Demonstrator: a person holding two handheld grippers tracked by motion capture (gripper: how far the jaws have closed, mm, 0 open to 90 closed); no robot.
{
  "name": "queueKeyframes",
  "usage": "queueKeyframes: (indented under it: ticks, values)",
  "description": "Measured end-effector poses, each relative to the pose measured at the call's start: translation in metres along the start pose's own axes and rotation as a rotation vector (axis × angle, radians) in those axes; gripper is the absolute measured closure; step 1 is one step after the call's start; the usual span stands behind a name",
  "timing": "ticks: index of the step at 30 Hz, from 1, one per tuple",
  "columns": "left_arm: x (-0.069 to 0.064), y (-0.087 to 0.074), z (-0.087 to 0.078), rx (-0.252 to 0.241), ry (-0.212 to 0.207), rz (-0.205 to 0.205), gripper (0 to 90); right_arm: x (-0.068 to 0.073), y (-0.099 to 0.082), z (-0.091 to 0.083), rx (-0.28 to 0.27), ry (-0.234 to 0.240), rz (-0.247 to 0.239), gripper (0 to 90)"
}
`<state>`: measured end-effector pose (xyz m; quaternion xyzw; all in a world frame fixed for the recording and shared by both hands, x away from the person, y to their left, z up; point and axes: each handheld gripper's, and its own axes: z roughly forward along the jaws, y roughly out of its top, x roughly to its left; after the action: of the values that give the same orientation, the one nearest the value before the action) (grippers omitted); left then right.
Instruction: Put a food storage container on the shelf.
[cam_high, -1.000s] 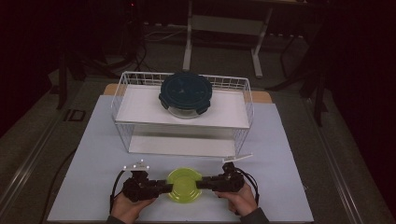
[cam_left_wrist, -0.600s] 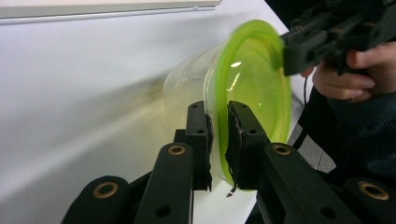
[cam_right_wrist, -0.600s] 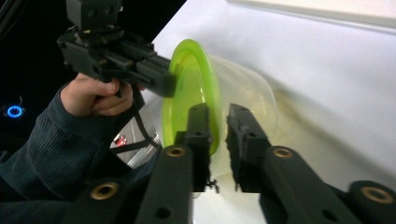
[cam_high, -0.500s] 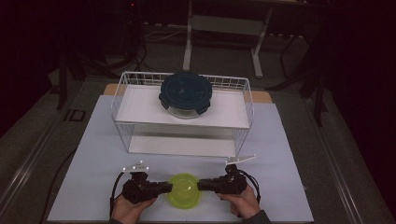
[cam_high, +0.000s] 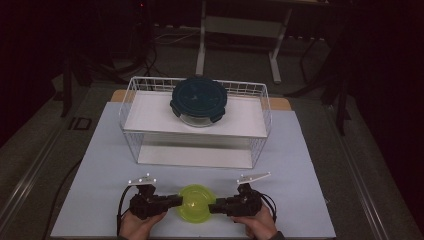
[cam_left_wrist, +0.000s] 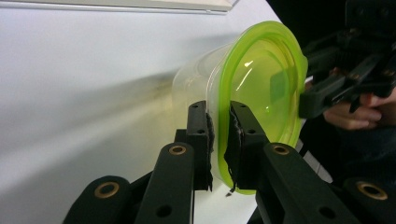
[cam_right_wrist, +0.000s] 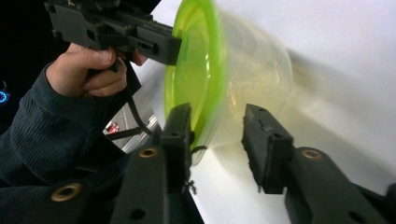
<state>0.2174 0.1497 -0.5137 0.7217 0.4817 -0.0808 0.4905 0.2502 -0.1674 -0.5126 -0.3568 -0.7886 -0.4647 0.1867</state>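
The left gripper (cam_left_wrist: 219, 140) was nearly closed. Its two black pads were pressed on the rim of the clear round plastic tub with the lime-green lid (cam_left_wrist: 252, 88), one pad on each side of the green edge, so the tub was held by it. In the high view the left gripper (cam_high: 172, 201) was seen at the left side of the tub (cam_high: 195, 203), low on the white worktop (cam_high: 100, 165) and close to the person's edge of it.

The right gripper (cam_right_wrist: 217, 133) was about half open, and its jaws had just been opening. The rim of the tub (cam_right_wrist: 205, 79) was seen between them. One pad was right at the green edge, and the other pad stood apart from the clear wall, so the tub was not squeezed there. In the high view the right gripper (cam_high: 216, 206) was seen at the right side of the tub.

Farther back on the worktop a white wire basket rack (cam_high: 145, 90) was seen. A round glass dish with a dark blue clip lid (cam_high: 198, 100) was set on its top shelf.

At the left of the worktop, large pale letters like "ID" (cam_high: 79, 123) were printed on the grey floor. No other writing could be read.
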Motion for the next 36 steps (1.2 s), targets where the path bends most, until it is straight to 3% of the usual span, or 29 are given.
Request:
queueKeyframes:
  ticks: [5, 12, 25, 36]
  values:
    - [0.001, 0.000, -0.001, -0.021, 0.014, -0.027, 81.2, 0.001, 0.002, 0.000, -0.011, -0.008, 0.017, 79.2]
    - [0.001, 0.000, 0.000, -0.036, 0.027, -0.002, 81.4, -0.004, 0.006, 0.000, -0.043, -0.023, 0.051, 81.9]
    - [-0.009, 0.009, -0.006, -0.102, 0.036, 0.070, 81.3, 0.001, 0.018, -0.009, -0.102, -0.042, -0.003, 82.0]
    - [-0.019, 0.021, -0.013, -0.135, 0.038, 0.106, 81.5, 0.008, 0.029, -0.018, -0.139, -0.065, -0.042, 81.8]
